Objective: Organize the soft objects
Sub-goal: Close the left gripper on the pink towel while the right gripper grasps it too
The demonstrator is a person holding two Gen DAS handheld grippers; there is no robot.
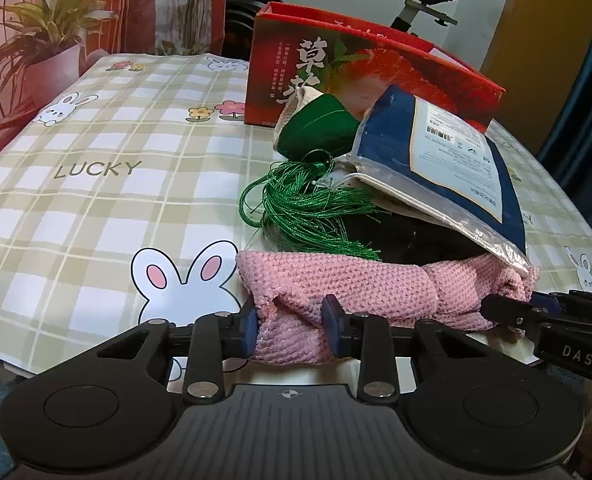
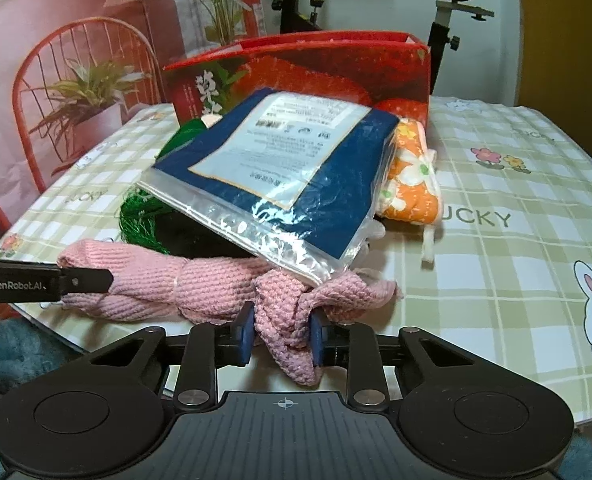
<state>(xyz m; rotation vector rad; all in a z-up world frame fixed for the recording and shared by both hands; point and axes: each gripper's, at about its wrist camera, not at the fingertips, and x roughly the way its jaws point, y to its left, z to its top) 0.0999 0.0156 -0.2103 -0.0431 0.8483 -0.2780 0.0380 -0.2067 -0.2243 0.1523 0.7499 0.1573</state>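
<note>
Pink knitted wool scarf [image 1: 376,292] lies along the desk's [image 1: 96,200] near edge, far side pinned under a bagged navy cloth packet [image 2: 288,168]. Left gripper [image 1: 290,330] and right gripper [image 2: 282,336] jaws each pinch an end. Light, floppy, stretchy: likely sags and snags; grip bunched folds.

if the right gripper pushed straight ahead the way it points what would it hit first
The right gripper is already clamped on the pink knit piece. Pushed straight on, it would probably meet the bagged blue item lying over that knit, though depth is uncertain.
</note>
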